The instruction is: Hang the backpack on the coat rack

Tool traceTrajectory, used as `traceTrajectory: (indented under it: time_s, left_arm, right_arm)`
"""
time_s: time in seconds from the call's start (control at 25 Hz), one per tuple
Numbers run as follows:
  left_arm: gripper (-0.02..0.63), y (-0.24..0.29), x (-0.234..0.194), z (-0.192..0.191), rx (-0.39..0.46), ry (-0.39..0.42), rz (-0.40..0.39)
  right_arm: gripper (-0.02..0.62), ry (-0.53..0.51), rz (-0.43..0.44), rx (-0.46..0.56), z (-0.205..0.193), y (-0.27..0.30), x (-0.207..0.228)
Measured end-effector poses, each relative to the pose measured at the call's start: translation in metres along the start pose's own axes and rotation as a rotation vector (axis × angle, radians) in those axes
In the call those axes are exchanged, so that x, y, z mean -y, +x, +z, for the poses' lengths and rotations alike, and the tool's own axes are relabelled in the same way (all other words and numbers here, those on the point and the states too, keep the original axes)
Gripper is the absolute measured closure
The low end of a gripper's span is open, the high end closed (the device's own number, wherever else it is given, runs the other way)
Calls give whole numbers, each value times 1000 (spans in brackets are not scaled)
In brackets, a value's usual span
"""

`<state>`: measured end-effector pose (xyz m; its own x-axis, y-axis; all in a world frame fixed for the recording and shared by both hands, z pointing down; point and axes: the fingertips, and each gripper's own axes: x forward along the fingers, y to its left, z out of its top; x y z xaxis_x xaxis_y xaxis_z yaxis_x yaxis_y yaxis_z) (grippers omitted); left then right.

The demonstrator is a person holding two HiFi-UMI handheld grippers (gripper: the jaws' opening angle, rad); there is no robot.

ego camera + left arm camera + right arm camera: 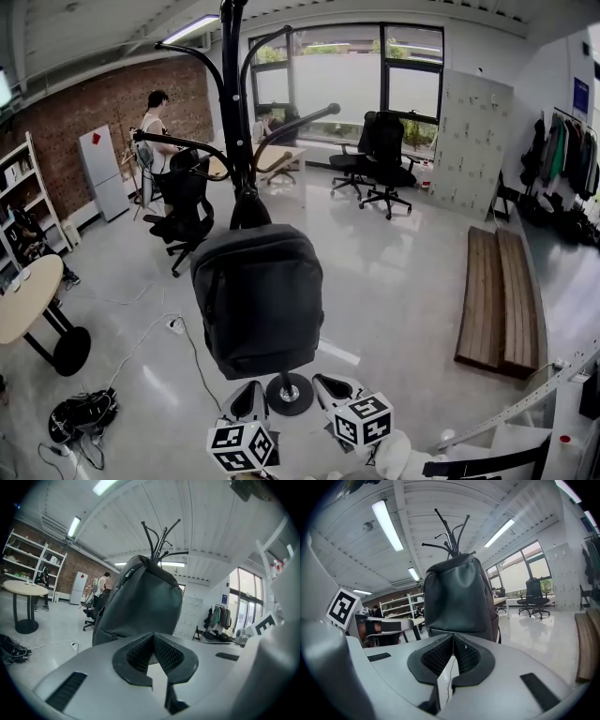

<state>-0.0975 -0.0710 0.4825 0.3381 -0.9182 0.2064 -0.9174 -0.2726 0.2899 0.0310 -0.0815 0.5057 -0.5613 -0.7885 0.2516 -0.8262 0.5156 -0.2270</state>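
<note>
Since the backpack (258, 300) already hangs from the coat rack (234, 112), with its top loop drawn up against the pole and its body clear of the floor (412, 281) above the rack's round base (289, 394), we judge the hanging done, with the rack alone bearing the weight. Which arm carries the loop we cannot tell. The pack looks closed, so nothing of its contents shows. Just in front of the rack's base we hold the left tongs (247, 400) and the right tongs (331, 387) side by side beneath the pack. Each has its jaws pressed together on nothing, apart from the fabric. Left of the rack's base as we face it, a dark bag (82, 412) lies slumped on the floor, its contents hidden. Well behind the rack stand office chairs (380, 164).
</note>
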Motion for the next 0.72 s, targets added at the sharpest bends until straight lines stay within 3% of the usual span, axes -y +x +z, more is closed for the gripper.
traceTrajectory:
  time_s: [0.72]
  left_arm:
    - [603,2,-8,-3,-8,-2,8]
  right_arm:
    - [578,14,-20,-11,-8,-2,10]
